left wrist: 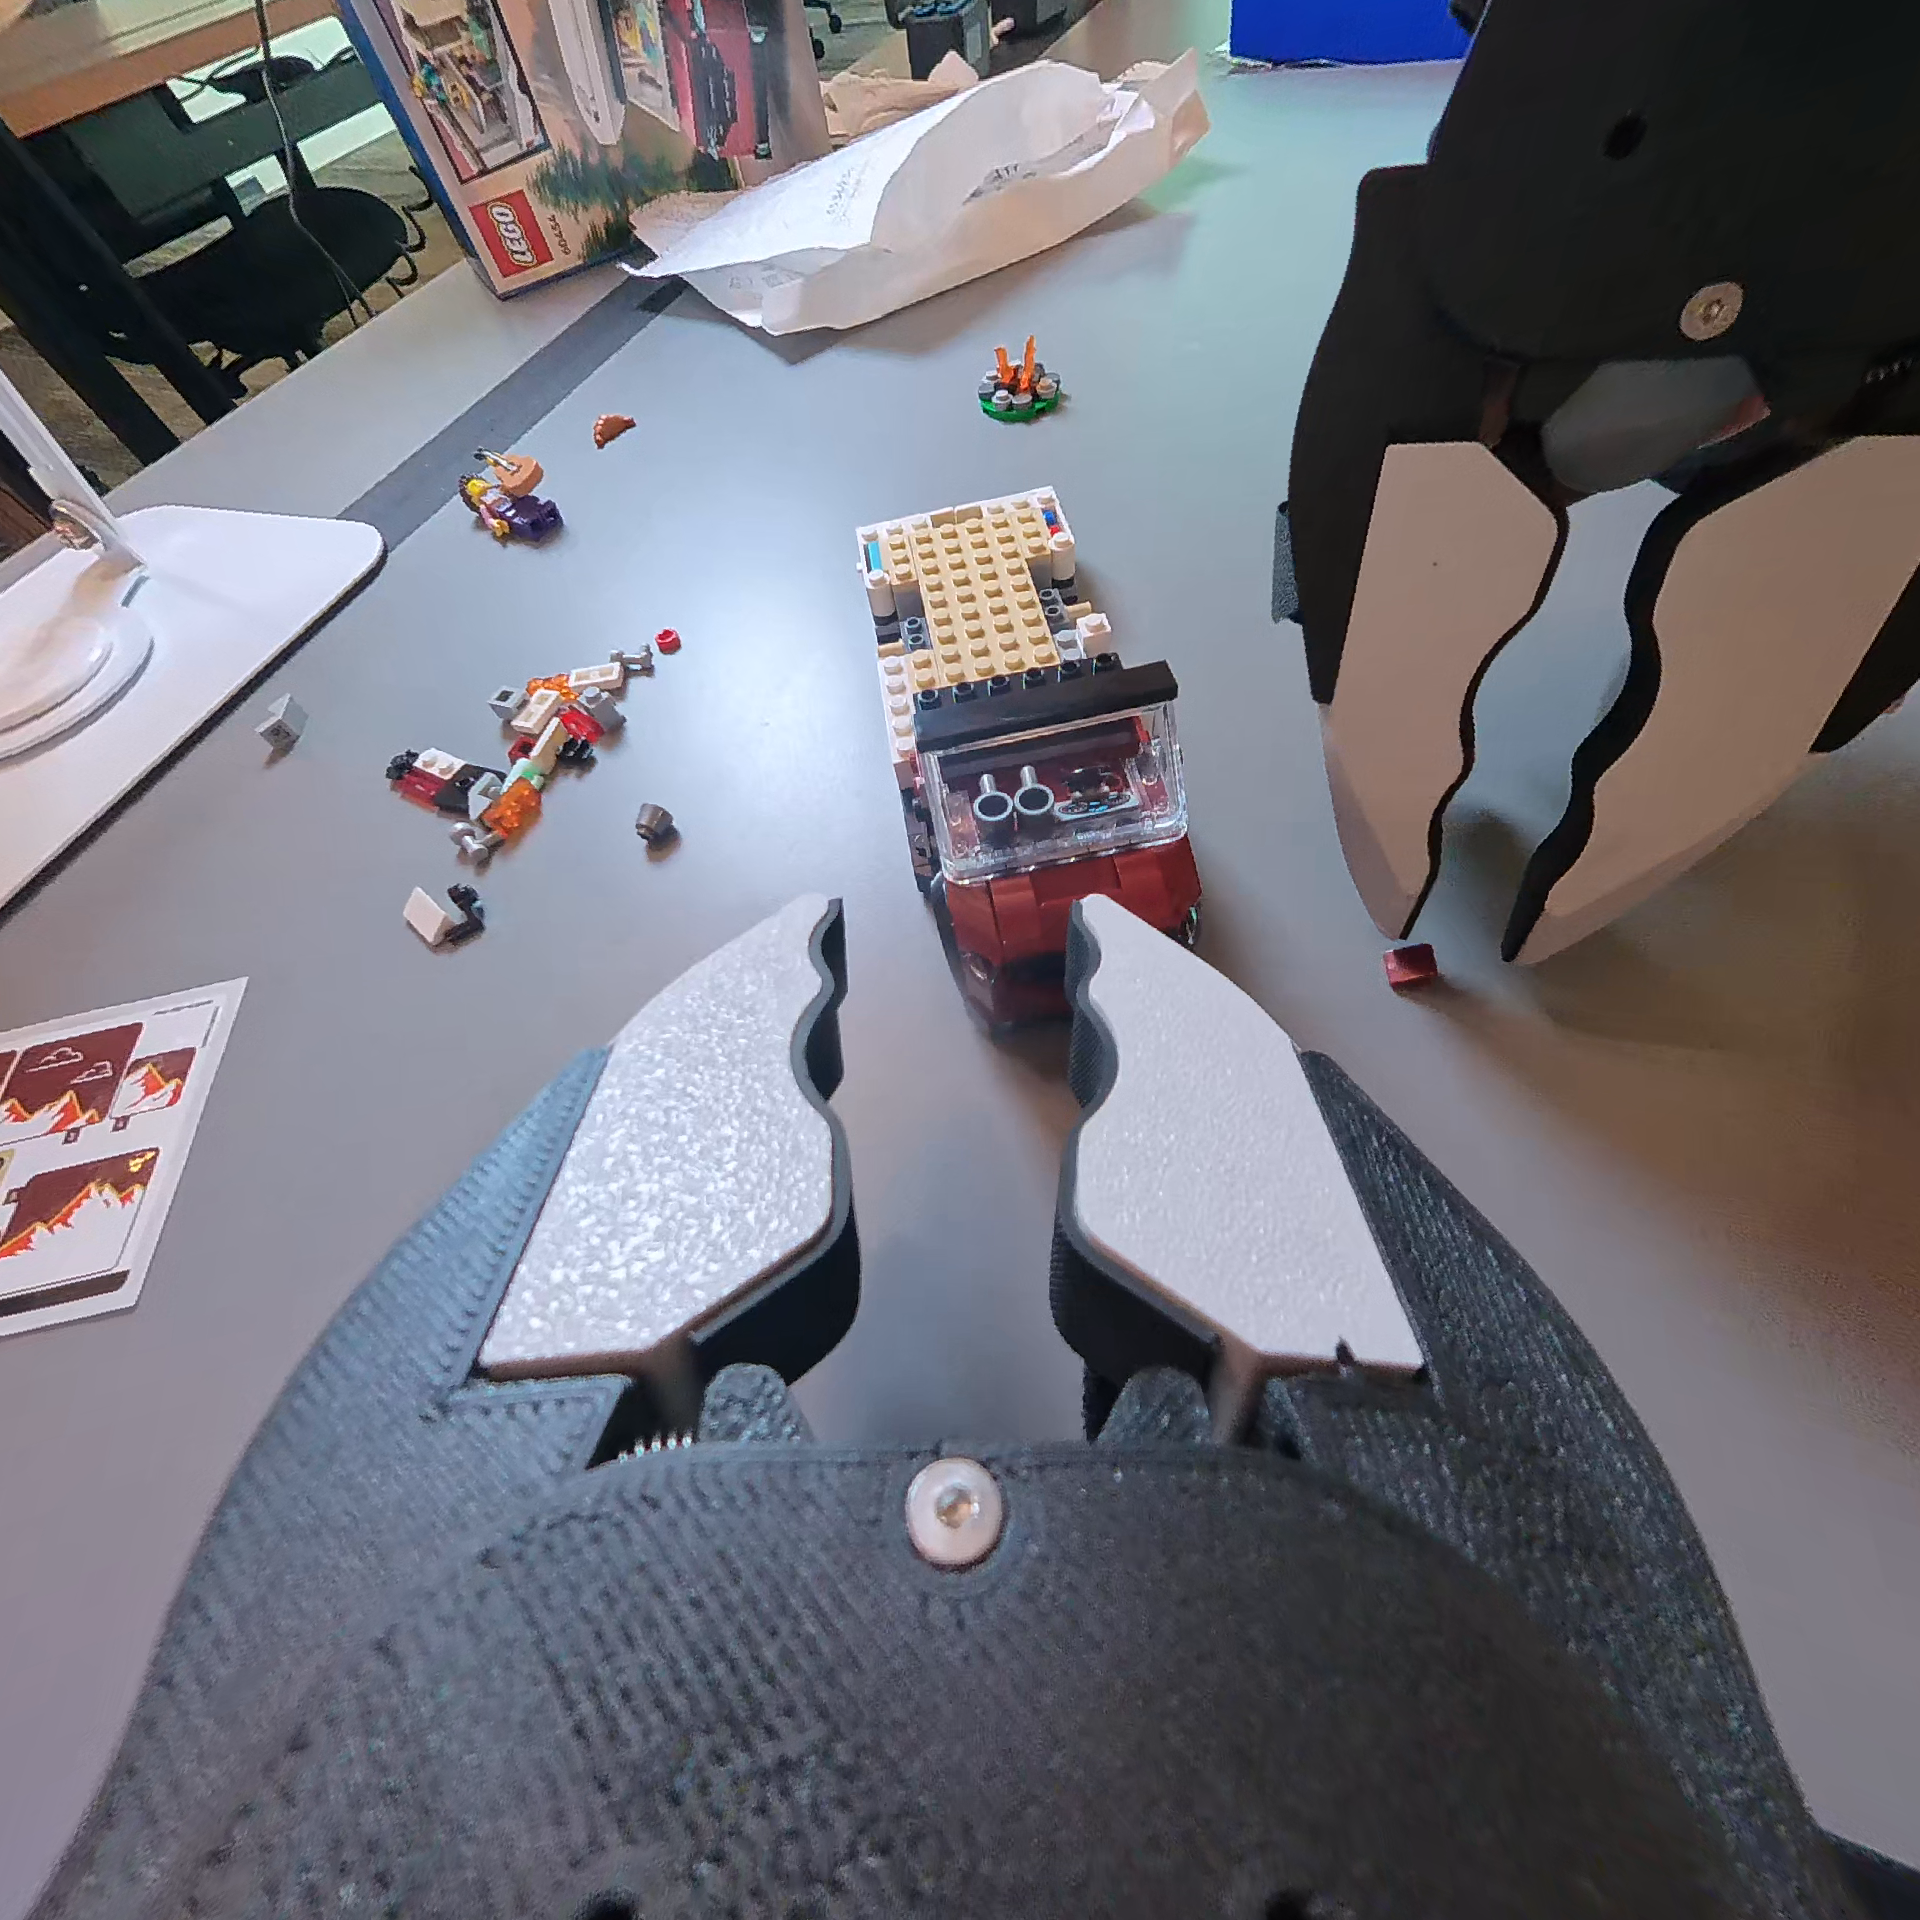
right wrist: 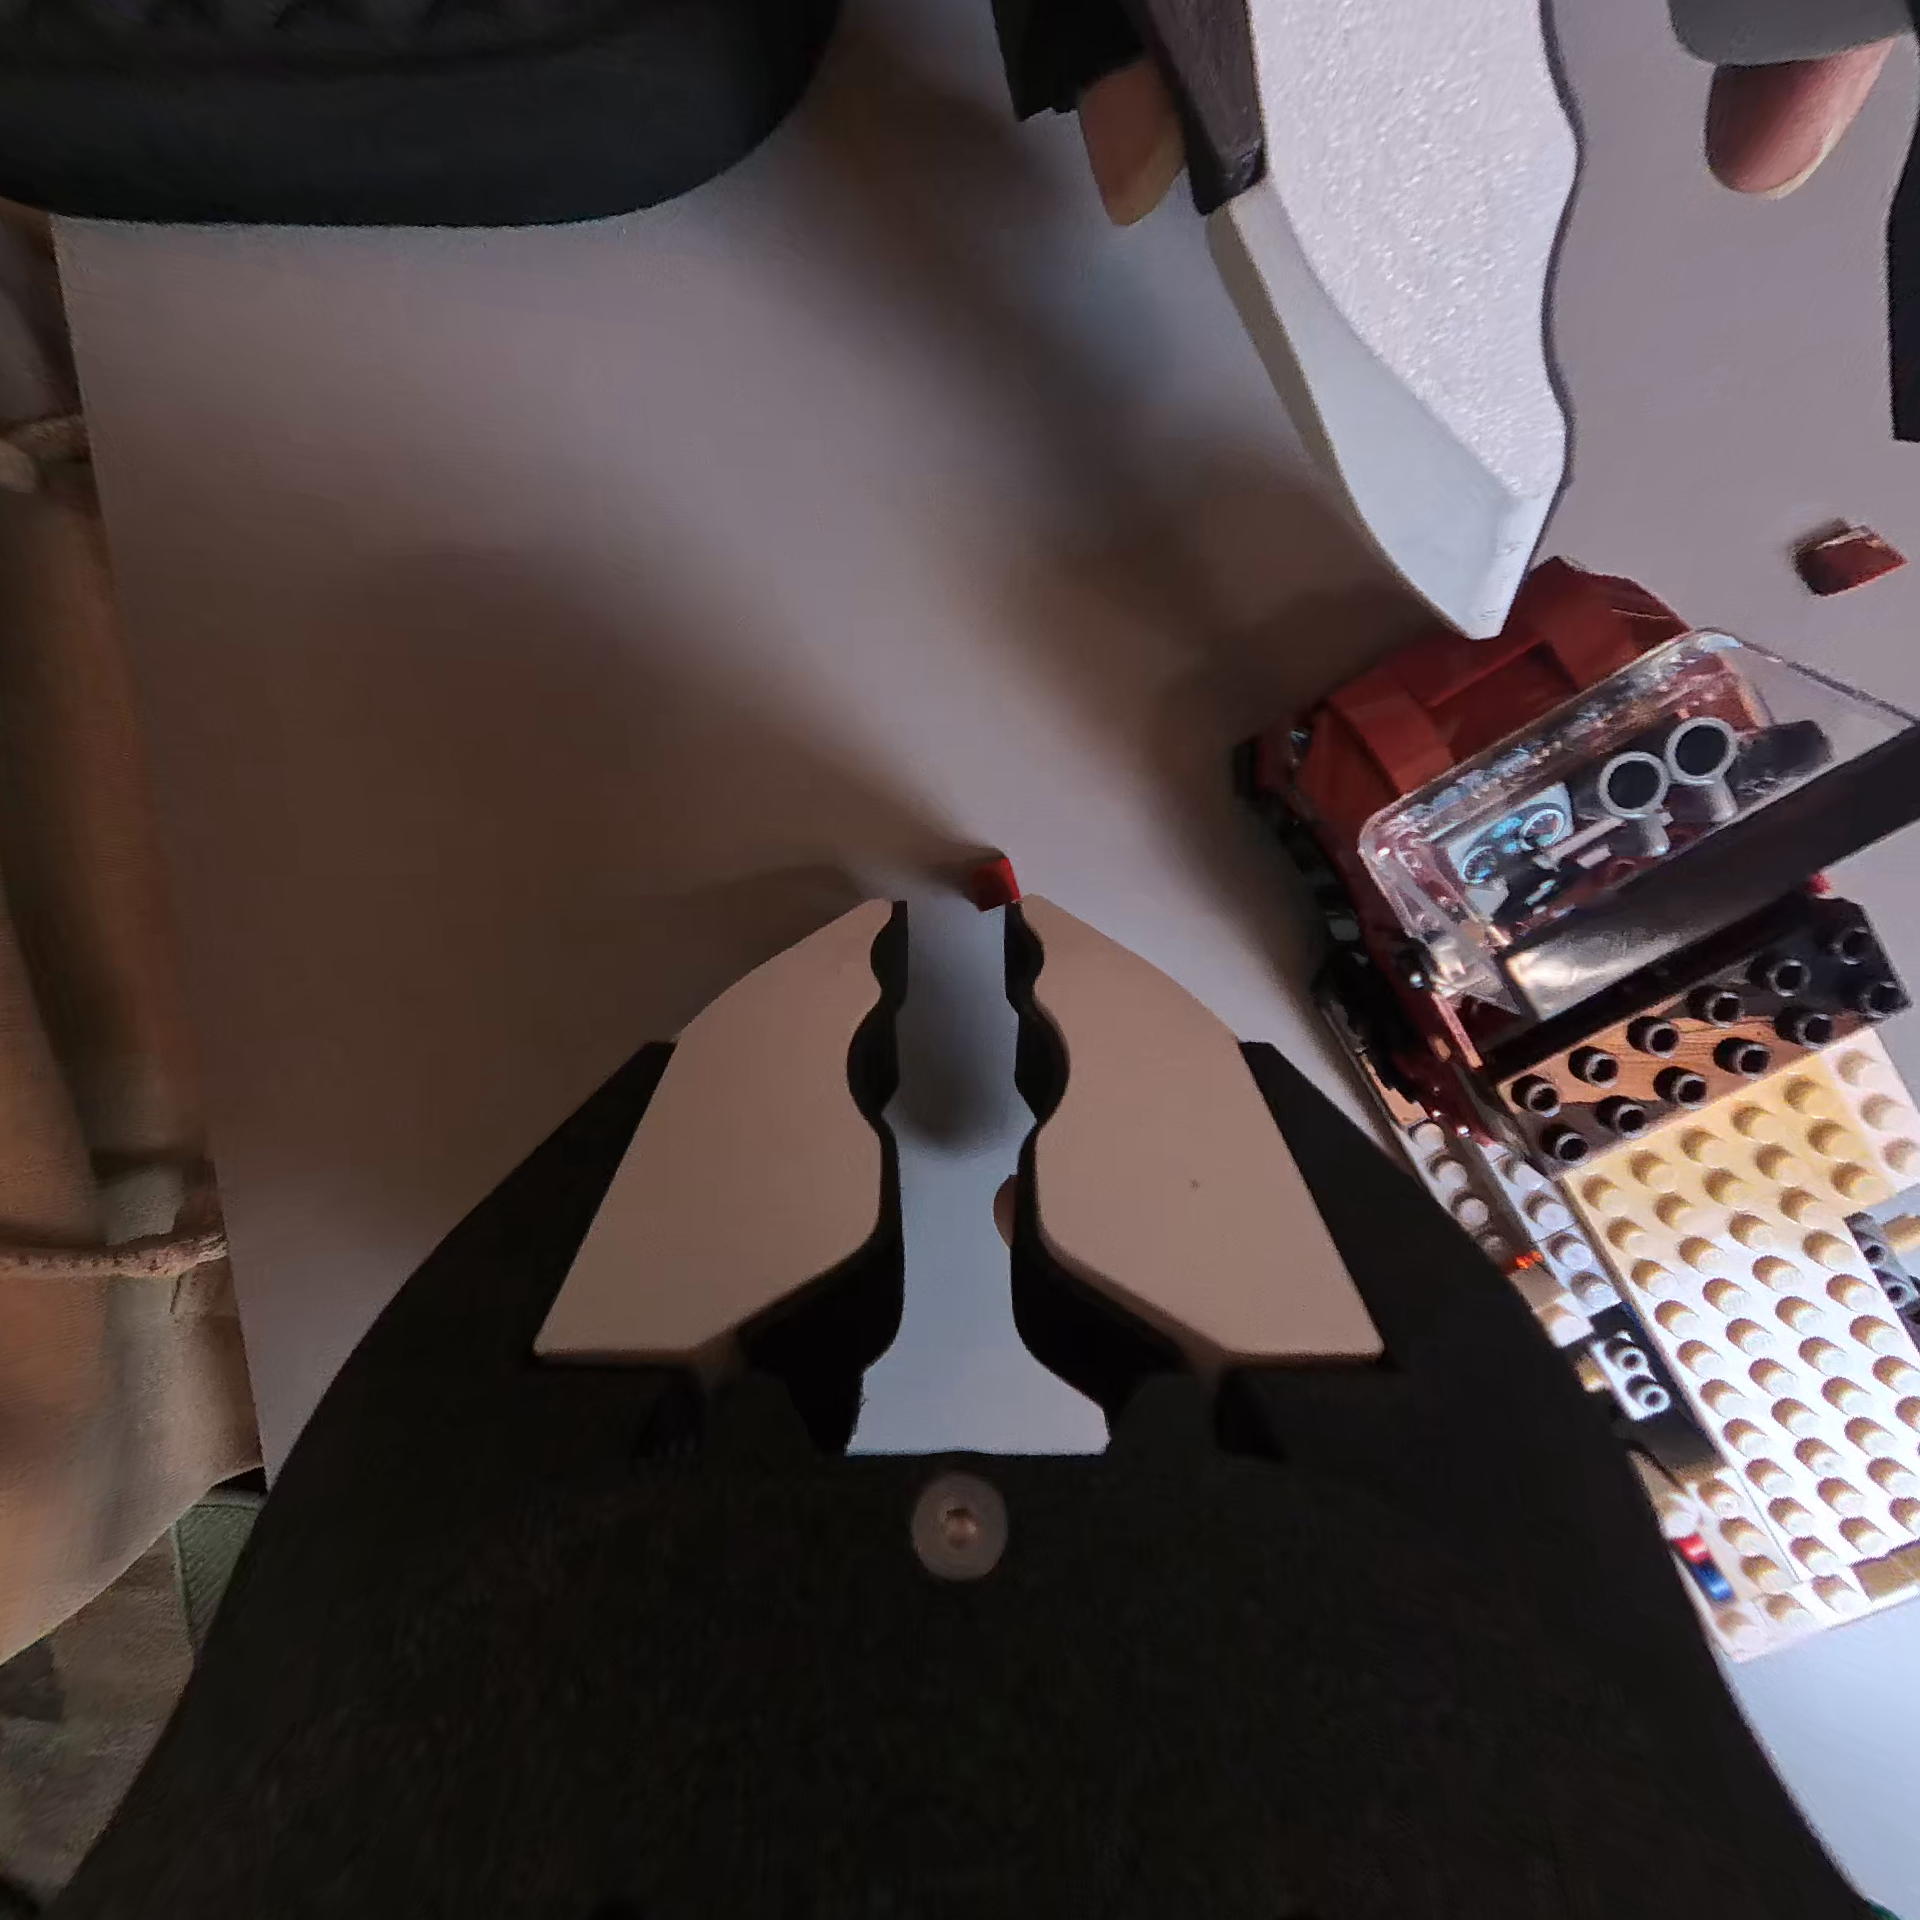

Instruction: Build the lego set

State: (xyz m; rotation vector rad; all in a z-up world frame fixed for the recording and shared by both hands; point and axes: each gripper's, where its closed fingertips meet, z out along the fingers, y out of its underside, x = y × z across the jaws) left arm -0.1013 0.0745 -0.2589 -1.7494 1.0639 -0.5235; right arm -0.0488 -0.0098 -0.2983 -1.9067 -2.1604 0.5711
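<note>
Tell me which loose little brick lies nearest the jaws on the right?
The small dark red brick, alone on the grey table just before the right gripper. The other loose bricks lie scattered left of the toy truck.

Matt grey table [left wrist: 727, 343] – glossy plastic brick truck [left wrist: 1029, 790], crumpled white paper [left wrist: 935, 197].

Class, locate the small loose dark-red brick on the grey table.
The small dark-red brick lies on the table right of the brick truck, by the open right gripper.
</note>
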